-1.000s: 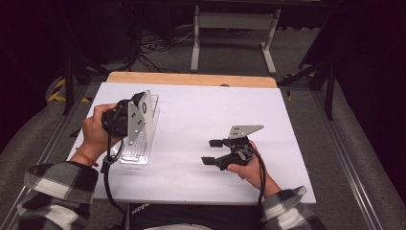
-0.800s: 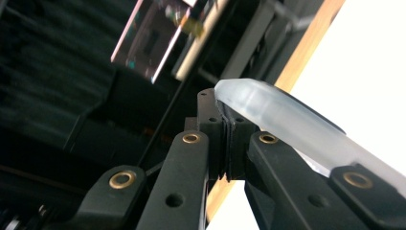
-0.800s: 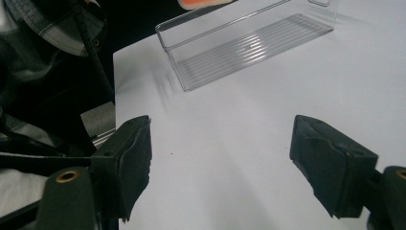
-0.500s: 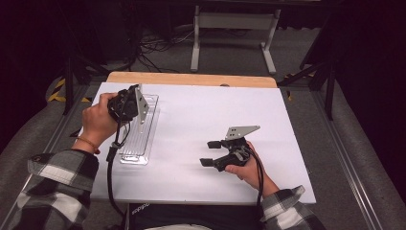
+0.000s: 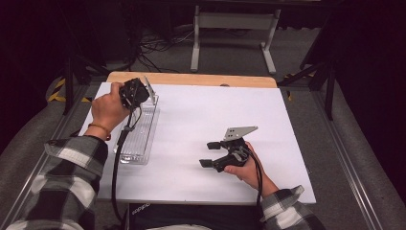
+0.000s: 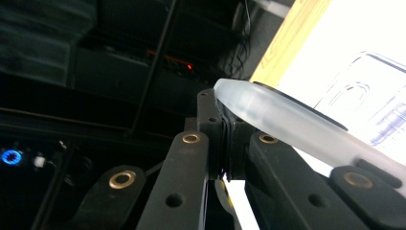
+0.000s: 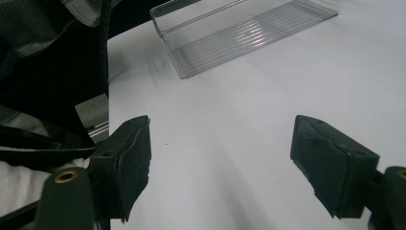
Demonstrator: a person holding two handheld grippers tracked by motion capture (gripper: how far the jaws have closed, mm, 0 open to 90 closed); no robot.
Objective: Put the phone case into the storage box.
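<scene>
Left claw (image 5: 140,92) clenched, jaws pressed together; frosted translucent tube (image 6: 297,122) lies across them, grasp uncertain. Claw hovers over far end of tray (image 5: 136,139).
Risk: tube rests on jaws rather than in them, so tilt could drop it outside tray.
Tray: clear plastic, long, ribbed floor, looks empty.
Right claw (image 5: 213,153) released, jaws wide, well right of tray, low over table (image 5: 287,120).
</scene>
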